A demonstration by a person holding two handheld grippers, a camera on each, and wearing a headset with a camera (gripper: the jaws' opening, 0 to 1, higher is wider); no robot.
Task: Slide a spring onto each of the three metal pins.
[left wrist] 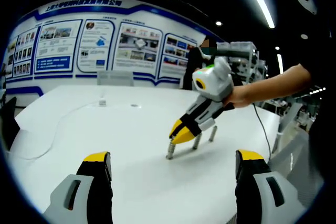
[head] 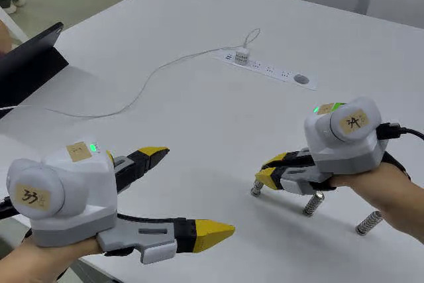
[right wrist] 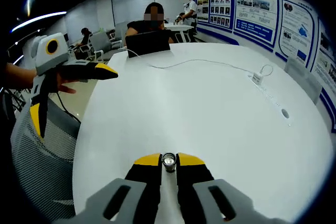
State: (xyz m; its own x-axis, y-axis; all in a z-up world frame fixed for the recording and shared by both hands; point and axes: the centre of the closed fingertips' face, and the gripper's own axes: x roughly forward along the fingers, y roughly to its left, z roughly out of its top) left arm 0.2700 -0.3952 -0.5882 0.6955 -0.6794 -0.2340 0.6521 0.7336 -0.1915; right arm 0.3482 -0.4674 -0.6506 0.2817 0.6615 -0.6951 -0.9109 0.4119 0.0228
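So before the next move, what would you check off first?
1. Right gripper has a grip: ok, shut on the top end of the near spring.
2. Left gripper free to help: ok, jaws wide open, nothing between them.
3. Middle spring and end spring out of the way: ok, both stand tilted on the table, apart from each other.
4. Pins inside the springs: cannot tell, the coils hide whatever is within.
5. Cable and power strip away from the work: ok, both lie further back on the table.
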